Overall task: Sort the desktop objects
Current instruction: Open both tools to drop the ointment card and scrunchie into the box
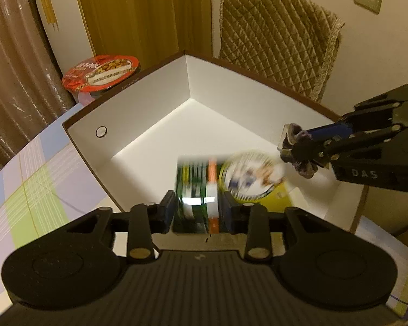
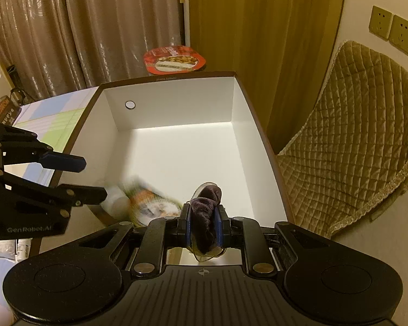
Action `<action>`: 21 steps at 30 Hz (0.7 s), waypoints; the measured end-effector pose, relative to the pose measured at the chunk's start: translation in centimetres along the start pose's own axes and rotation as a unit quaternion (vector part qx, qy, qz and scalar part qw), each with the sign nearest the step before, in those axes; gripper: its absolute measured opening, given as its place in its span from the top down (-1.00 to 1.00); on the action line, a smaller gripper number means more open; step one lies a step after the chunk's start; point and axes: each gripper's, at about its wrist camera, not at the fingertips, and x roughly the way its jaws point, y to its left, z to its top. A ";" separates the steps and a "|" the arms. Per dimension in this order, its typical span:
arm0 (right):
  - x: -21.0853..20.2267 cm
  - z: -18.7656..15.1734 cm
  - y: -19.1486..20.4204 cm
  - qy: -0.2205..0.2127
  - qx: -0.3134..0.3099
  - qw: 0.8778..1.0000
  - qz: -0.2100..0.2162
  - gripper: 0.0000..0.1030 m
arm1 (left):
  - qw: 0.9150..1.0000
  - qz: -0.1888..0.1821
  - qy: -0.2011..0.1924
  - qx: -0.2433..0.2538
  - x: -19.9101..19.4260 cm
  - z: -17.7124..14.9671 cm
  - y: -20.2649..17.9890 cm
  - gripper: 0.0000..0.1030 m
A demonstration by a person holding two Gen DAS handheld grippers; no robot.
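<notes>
A white box with a brown rim (image 1: 149, 100) (image 2: 176, 95) stands open on the table. In the left wrist view my left gripper (image 1: 198, 206) hangs over the box's near end, fingers apart. A blurred green and orange instant cup (image 1: 195, 190) with a round printed lid lies just past the fingers, seemingly loose. In the right wrist view the cup (image 2: 147, 201) lies on its side on the box floor, to the right of the left gripper (image 2: 95, 178). My right gripper (image 2: 203, 217) (image 1: 293, 149) is shut on a dark purple cloth (image 2: 206, 198) over the box's near right part.
A red instant noodle bowl (image 1: 103, 73) (image 2: 174, 59) sits behind the box. A quilted chair back (image 1: 274, 40) (image 2: 353, 135) stands to the right. The plaid tablecloth (image 1: 40, 176) spreads to the left, with a brown pack (image 2: 4, 111) at its far edge. Curtains hang behind.
</notes>
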 end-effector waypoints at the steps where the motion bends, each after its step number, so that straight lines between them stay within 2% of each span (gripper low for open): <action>1: 0.1 0.0 0.0 0.001 0.000 1.000 0.000 0.69 | 1.000 0.001 0.002 0.000 0.1 -0.1 0.0 0.24; 7: 0.4 0.0 0.2 0.005 -0.002 1.000 0.001 0.69 | 1.000 0.000 0.002 -0.005 -0.1 -0.4 0.3 0.24; 21: 1.0 0.7 0.8 0.001 -0.018 1.000 0.010 0.68 | 0.999 0.012 -0.035 -0.033 -3.1 -0.2 1.8 0.24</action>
